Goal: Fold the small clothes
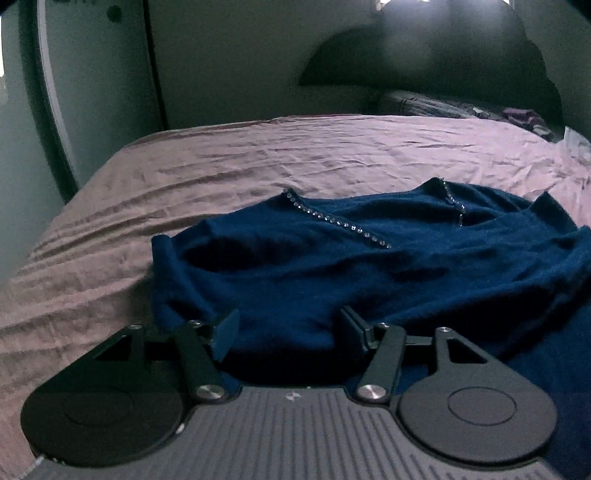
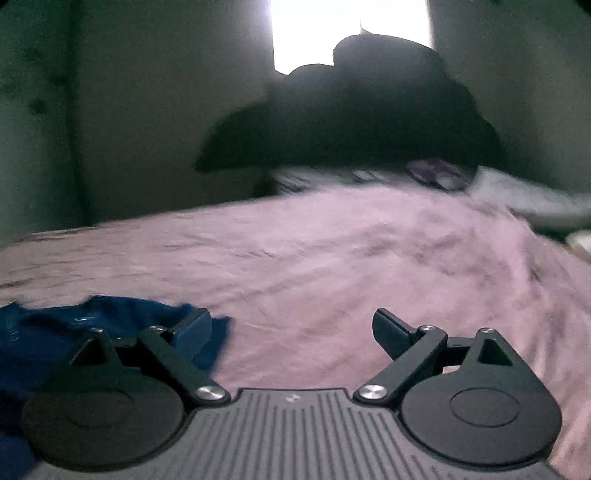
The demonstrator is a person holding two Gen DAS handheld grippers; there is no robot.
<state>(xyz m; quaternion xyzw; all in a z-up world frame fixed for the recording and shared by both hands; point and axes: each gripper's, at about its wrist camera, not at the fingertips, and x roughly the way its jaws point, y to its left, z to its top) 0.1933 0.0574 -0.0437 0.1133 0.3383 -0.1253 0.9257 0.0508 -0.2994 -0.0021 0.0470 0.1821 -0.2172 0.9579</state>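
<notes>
Left wrist view puts the left hand-held gripper at the bottom of the frame, its two black fingers spread apart with the pads clear of each other and pressing on nothing; rumpled fabric of the dark blue top lies in the gap between them and under them, loose rather than clamped. That garment fills the lower middle and right of the frame, lying crumpled on the pink bed sheet, with a line of small shiny studs running along its neckline toward the centre. Beyond it the wrinkled sheet stretches to the upper middle of the frame, where a dark rounded headboard stands against the wall and some bedding lies at the upper right. Right wrist view, which is blurred, shows the right hand-held gripper at the bottom with its fingers set wide apart and only bare sheet between them; the edge of the blue top shows at the lower left of that frame, just behind and beside the left finger, though whether it touches the finger cannot be told. Farther back the pink sheet runs up to the dark headboard under a bright window at the top centre.
</notes>
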